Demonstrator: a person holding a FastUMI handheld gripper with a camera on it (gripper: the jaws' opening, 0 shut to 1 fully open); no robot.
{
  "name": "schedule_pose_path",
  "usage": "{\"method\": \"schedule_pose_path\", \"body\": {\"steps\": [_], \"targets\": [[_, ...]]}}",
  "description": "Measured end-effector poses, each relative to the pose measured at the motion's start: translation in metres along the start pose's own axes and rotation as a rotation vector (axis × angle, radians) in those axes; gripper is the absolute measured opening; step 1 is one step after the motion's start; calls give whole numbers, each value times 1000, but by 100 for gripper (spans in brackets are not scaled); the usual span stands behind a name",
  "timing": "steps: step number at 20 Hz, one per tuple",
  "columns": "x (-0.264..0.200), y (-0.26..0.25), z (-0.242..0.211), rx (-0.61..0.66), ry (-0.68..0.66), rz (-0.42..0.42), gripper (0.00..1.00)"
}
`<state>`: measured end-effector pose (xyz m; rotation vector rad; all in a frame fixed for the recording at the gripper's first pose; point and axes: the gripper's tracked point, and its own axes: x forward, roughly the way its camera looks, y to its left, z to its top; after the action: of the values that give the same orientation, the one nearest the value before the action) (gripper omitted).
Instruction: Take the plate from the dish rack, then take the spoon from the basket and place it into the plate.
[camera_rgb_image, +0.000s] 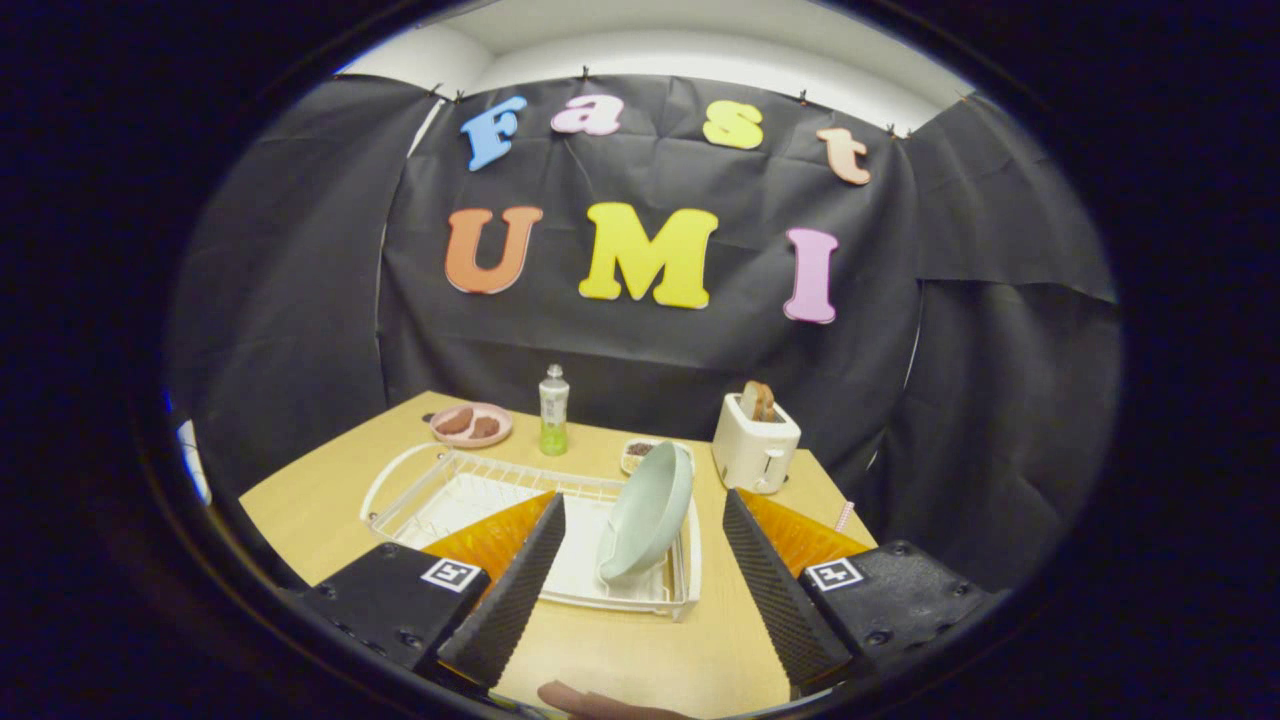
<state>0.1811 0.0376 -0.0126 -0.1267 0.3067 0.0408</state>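
tongs spread wide, grasping nothing | plate stands on edge in dish rack on desk, between and just ahead of fingers at 12 o'clock; its long axis tilts toward 1 o'clock | next, likely: straight advance onto rim
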Motion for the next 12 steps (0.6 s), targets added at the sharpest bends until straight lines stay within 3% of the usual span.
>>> {"method": "schedule_pose_path", "body": {"steps": [2,4,8,12], "targets": [[33,1,5,-42,74,5,100],[64,-11,4,-59,151,-55,100],[112,-13,7,-64,290,-28,97],[153,-24,8,-86,482,-64,89]]}}
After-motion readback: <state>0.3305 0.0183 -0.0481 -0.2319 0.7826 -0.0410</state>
